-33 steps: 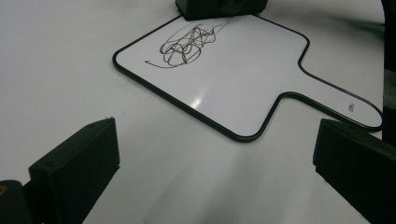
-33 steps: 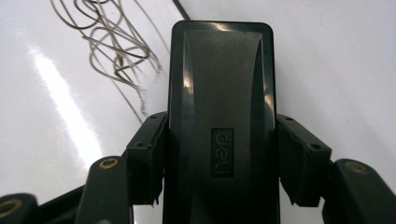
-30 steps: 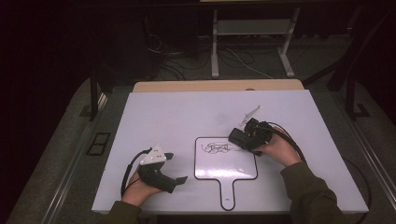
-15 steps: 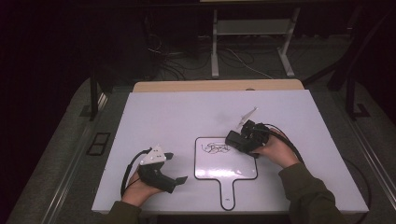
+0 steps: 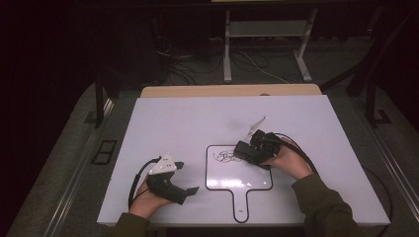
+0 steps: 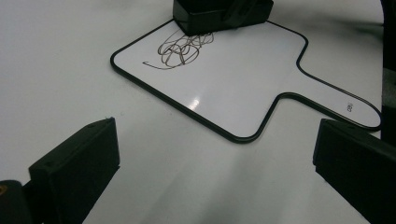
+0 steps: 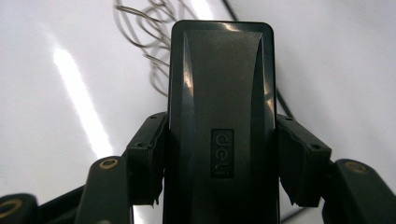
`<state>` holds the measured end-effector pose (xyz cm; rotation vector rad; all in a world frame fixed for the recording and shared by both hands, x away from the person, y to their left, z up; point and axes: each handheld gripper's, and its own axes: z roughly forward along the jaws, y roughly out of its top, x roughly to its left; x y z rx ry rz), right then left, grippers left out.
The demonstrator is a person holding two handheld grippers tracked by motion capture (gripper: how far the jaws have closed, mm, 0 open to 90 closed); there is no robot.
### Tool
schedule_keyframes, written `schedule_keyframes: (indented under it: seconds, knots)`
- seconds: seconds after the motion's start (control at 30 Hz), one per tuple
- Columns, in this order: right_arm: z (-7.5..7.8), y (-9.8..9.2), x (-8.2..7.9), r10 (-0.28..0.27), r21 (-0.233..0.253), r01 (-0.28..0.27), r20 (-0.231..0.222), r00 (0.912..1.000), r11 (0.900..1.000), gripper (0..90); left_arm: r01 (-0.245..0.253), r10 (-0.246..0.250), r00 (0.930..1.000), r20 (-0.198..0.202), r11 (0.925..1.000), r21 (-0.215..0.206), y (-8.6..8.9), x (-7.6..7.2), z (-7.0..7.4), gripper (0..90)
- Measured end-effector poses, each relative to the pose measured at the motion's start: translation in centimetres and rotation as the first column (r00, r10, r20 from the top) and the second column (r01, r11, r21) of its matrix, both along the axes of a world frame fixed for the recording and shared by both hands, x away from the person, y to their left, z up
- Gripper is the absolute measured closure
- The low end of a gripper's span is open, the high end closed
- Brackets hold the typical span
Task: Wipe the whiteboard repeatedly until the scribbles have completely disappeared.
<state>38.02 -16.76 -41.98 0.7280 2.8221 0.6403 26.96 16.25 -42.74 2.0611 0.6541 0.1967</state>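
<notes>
The black eraser point(image 7: 219, 121) is clamped in the right gripper point(image 5: 254, 148), pressed on the small whiteboard point(image 5: 237, 173) at the scribble point(image 5: 225, 157), probably to wipe it. The left gripper point(image 5: 170, 185), jaws apart, rests left of the board.

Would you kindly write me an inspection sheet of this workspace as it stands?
Surface: white table top, bare apart from the job's things.
Job's things: handled whiteboard lying flat, black scribble near its far edge; black eraser at the scribble.
Clutter: nothing seen.
Grippers: right gripper shut on the eraser; left gripper open, beside the board, holding nothing.
Cables: one black cable trails from the left gripper, another from the right.
Surroundings: dark floor, metal stand legs, loose wires behind the table.
</notes>
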Motion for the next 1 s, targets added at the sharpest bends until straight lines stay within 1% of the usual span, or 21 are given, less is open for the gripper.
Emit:
schedule_keyframes:
  seconds: [0.03,0.07,0.17,0.2,0.27,0.3,0.4,0.43,0.5,0.57,0.67,0.73,0.77,0.8,0.83,0.9,0.93,1.0]
  knots:
    - [0.0,0.0,0.0,0.000,0.000,0.000,0.000,1.0000,1.000,38.7,0.000,0.000,1.0000,0.000,1.0000,-0.001,0.0,0.0,0.0,0.0]
    - [0.0,0.4,-0.2,0.010,0.002,-0.010,-0.007,0.9999,1.000,38.7,0.000,0.000,1.0000,0.000,1.0000,0.000,0.0,0.0,0.0,0.0]
    - [0.0,0.3,0.1,0.007,-0.003,-0.007,-0.003,1.0000,1.000,38.7,-0.002,0.002,1.0000,-0.001,1.0000,0.000,0.0,0.0,0.0,0.0]
    - [0.0,0.2,0.2,-0.012,0.006,0.012,-0.008,0.9999,1.000,38.7,-0.002,0.002,1.0000,-0.001,1.0000,0.000,0.0,0.0,0.0,0.0]
    - [0.1,-0.5,0.9,-0.049,-0.006,0.049,0.004,0.9988,0.999,38.7,-0.002,0.002,1.0000,-0.002,1.0000,0.000,0.0,0.0,0.0,0.0]
    - [0.1,-0.5,0.9,-0.049,-0.006,0.049,0.004,0.9988,0.999,38.7,-0.002,0.002,1.0000,-0.003,1.0000,0.001,0.0,0.0,0.0,0.0]
    - [0.0,-1.3,1.5,-0.089,-0.001,0.089,0.001,0.9961,0.996,38.7,0.001,-0.001,1.0000,-0.001,1.0000,0.004,0.0,0.0,-0.1,0.0]
    - [0.0,-1.6,1.8,-0.098,0.013,0.098,-0.012,0.9951,0.995,38.7,0.001,-0.001,1.0000,-0.002,1.0000,0.005,0.0,0.0,-0.1,0.0]
    - [0.0,-1.3,1.6,-0.087,0.000,0.087,0.002,0.9962,0.996,38.7,0.002,-0.002,1.0000,-0.002,1.0000,0.004,0.0,0.0,-0.1,0.0]
    - [0.0,-1.1,1.5,-0.082,0.001,0.082,-0.001,0.9966,0.997,38.7,0.001,-0.001,1.0000,-0.001,1.0000,0.002,0.0,0.1,-0.1,0.0]
    - [0.0,-0.3,1.2,-0.056,0.008,0.056,-0.009,0.9984,0.998,38.7,0.001,-0.001,1.0000,-0.003,1.0000,0.003,-0.1,0.0,-0.1,0.0]
    - [0.0,0.6,0.8,-0.023,0.002,0.023,-0.004,0.9997,1.000,38.7,0.001,-0.001,1.0000,-0.003,1.0000,0.004,-0.1,0.0,-0.1,0.0]
    - [0.0,0.6,0.8,-0.023,0.002,0.023,-0.004,0.9997,1.000,38.7,0.001,-0.001,1.0000,-0.003,1.0000,0.003,-0.1,0.0,-0.1,0.0]
    - [0.0,1.3,0.5,0.004,0.000,-0.004,-0.004,1.0000,1.000,38.6,0.001,-0.001,1.0000,-0.004,1.0000,0.004,-0.1,0.0,-0.1,0.0]
    - [0.0,1.3,0.5,0.004,0.000,-0.004,-0.004,1.0000,1.000,38.6,0.001,-0.001,1.0000,-0.004,1.0000,0.004,-0.1,0.0,-0.1,0.0]
    - [0.1,2.1,0.1,0.026,0.006,-0.026,-0.015,0.9995,1.000,38.7,0.001,-0.001,1.0000,-0.003,1.0000,0.005,-0.1,0.0,-0.1,0.0]
    - [0.1,2.6,0.0,0.043,-0.005,-0.043,-0.010,0.9990,0.999,38.7,0.000,0.000,1.0000,-0.003,1.0000,0.004,-0.1,0.0,-0.1,0.0]
    - [0.2,2.6,0.1,0.043,-0.015,-0.043,-0.004,0.9991,0.999,38.6,0.001,-0.001,1.0000,0.001,1.0000,0.004,0.0,0.0,-0.1,0.0]
